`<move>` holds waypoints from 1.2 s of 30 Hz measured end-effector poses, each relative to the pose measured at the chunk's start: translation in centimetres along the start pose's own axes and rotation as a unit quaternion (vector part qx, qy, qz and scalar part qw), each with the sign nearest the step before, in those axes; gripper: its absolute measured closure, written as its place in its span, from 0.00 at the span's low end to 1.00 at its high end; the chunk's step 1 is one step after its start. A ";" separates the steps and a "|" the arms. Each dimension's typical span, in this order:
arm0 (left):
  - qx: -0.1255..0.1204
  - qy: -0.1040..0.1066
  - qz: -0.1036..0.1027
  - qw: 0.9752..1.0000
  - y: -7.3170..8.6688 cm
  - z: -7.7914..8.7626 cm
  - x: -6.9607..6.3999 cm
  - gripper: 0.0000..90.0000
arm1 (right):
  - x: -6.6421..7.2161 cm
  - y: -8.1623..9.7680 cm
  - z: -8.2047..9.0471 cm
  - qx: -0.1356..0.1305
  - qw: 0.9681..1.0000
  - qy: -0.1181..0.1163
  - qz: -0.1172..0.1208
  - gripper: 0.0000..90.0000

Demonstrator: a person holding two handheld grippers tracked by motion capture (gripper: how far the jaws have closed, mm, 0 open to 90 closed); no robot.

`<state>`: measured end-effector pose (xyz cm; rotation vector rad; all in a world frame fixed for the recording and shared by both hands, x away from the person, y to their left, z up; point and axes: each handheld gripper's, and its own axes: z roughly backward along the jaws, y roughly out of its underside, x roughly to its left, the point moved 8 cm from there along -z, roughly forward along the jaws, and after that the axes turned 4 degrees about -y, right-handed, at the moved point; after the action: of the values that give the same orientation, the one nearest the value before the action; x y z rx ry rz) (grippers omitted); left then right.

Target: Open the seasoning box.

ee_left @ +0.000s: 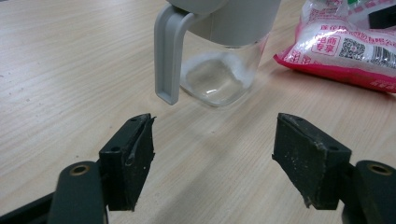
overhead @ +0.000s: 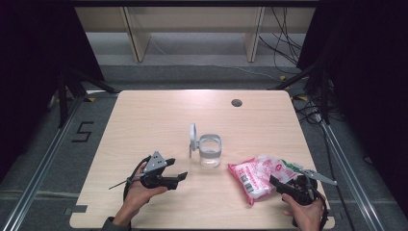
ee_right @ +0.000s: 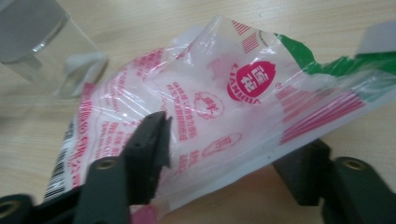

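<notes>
jar [overhead: 210,151] mid-table | bag [overhead: 257,176] right of jar, near edge

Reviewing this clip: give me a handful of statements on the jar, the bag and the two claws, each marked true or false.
1. The clear jar stands upright with its grey lid swung open to one side. True.
2. The left claw is clamped on the jar's lid. False: its jaws stand apart over bare table, short of the jar.
3. The pink and white bag lies to the right of the jar in the high view. True.
4. The bag is standing inside the jar. False: it lies on the table beside it.
5. The right claw has the bag's edge between its jaws. True.
</notes>
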<state>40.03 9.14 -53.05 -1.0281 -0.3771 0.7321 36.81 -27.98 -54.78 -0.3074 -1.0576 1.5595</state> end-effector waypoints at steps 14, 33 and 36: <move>-0.005 0.008 0.015 1.000 0.0 -0.2 -0.5 0.32 | 0.3 -2.4 -3.0 0.008 0.997 0.007 0.077 0.98; -0.015 0.019 -0.004 1.000 -0.2 0.1 -0.5 0.31 | -0.1 -2.5 -3.6 0.012 0.999 0.009 0.030 0.66; -0.016 0.019 -0.003 1.000 -0.2 0.0 -0.5 0.31 | 0.1 -2.5 -3.8 0.012 1.000 -0.005 0.024 0.58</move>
<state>39.79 8.71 -52.82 -1.0687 -0.3590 0.7014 41.08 -26.38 -54.98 -0.3116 -1.0443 1.6177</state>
